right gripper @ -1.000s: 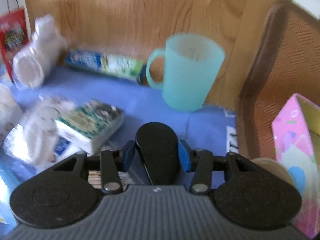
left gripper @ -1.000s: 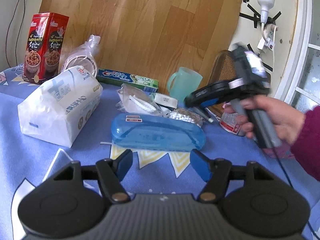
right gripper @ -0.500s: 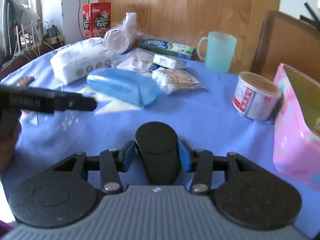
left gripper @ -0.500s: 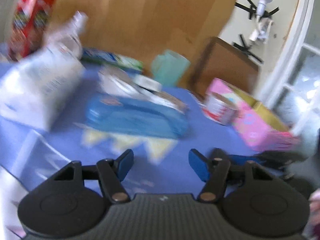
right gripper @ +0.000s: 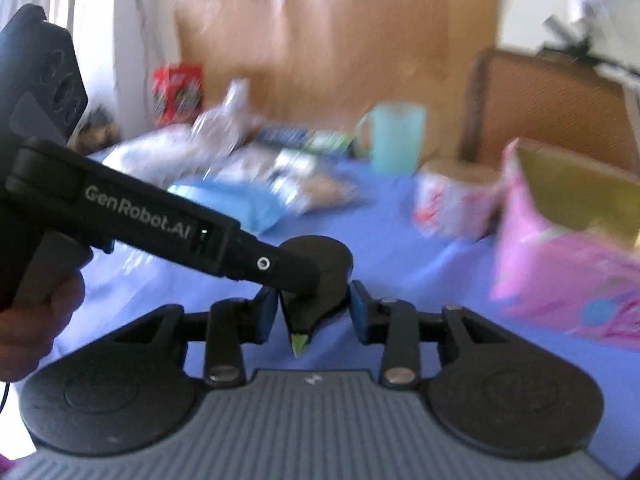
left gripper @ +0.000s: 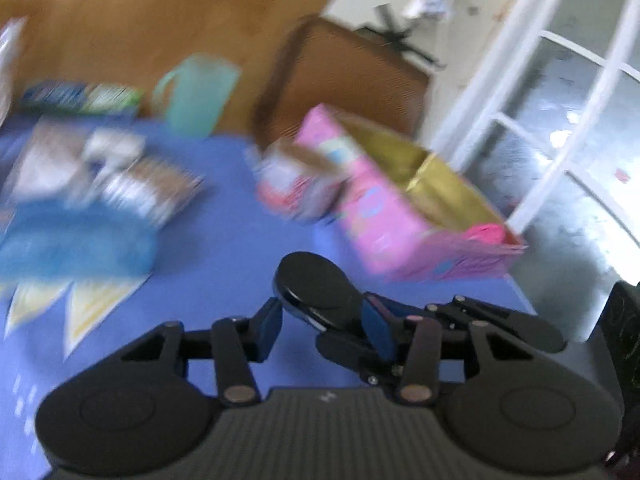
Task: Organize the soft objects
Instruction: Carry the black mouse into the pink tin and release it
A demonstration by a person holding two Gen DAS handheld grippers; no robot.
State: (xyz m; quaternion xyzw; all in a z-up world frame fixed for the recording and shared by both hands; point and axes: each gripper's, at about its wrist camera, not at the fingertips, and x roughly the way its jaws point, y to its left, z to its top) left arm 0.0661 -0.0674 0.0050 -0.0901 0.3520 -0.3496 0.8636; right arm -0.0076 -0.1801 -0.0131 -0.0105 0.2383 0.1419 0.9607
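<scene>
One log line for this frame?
right tongs: shut on black round-ended piece | left tongs: flanking it, grip unclear | views: blurred

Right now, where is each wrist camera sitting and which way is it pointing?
Left wrist: on the left gripper, facing the pink box and window; its blue fingers show.
Right wrist: on the right gripper, facing the teal mug and wood panel; its fingers and the left hand show.
Shared: pink box, mug, blue tablecloth, black round object.

A home dining table under a blue cloth (left gripper: 224, 248). Ahead of the gripper stand a mint mug (right gripper: 394, 136), a toothpaste box (left gripper: 80, 96) and a wicker chair (right gripper: 540, 104); a paned window (left gripper: 560, 92) lies right.
</scene>
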